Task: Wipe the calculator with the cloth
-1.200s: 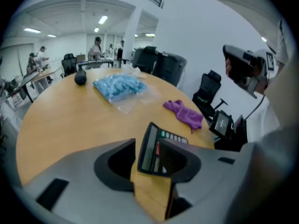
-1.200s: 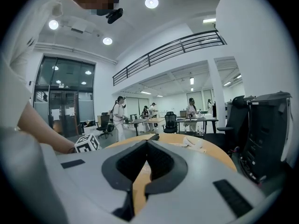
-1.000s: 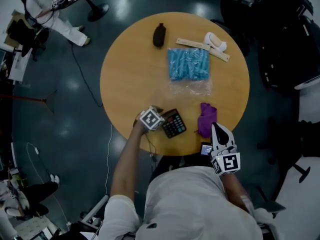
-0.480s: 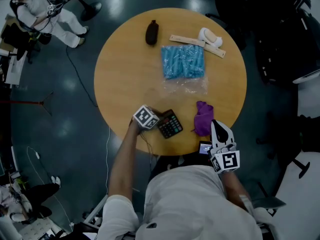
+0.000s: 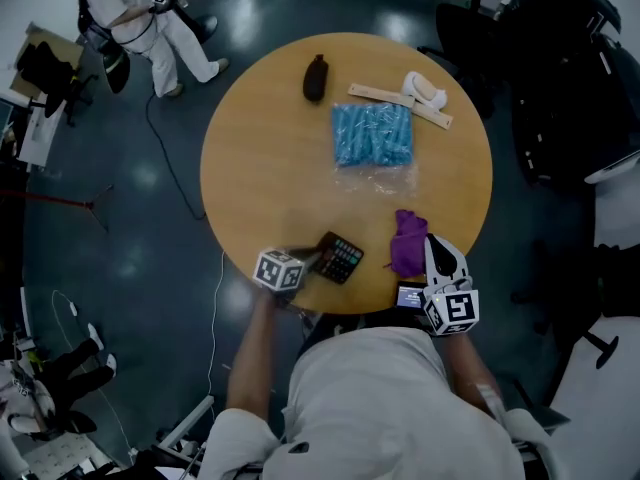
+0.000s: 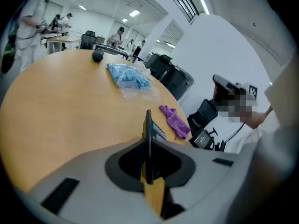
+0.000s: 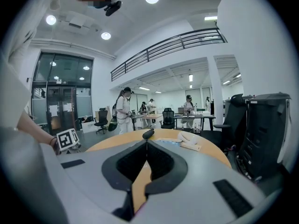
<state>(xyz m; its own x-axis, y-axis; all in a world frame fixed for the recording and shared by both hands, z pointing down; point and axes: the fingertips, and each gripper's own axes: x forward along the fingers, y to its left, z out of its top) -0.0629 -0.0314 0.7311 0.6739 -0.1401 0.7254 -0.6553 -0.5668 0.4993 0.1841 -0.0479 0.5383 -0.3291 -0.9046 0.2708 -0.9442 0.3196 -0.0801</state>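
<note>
The black calculator (image 5: 340, 258) is at the near edge of the round wooden table (image 5: 270, 148), tilted up on one side. My left gripper (image 5: 312, 259) comes at it from the left and its jaws are closing on it. In the left gripper view the calculator (image 6: 148, 134) stands edge-on between the jaws, clamped. The purple cloth (image 5: 408, 243) lies crumpled to the right of the calculator, and shows as a purple cloth (image 6: 174, 120) beyond it. My right gripper (image 5: 432, 243) is shut and empty, right beside the cloth's right edge. Its own view shows only its closed jaws (image 7: 146, 148).
A blue packet (image 5: 372, 133) on clear plastic lies mid-table. A black pouch (image 5: 315, 77) and a wooden strip with a white object (image 5: 415, 93) are at the far side. A small screen device (image 5: 411, 295) sits at the near edge. Office chairs stand right; a person (image 5: 150, 18) is far left.
The left gripper's jaws closed on the calculator and pulled back toward the table's near-left edge, rolling so the calculator tipped up. The right gripper edged forward alongside the cloth.
</note>
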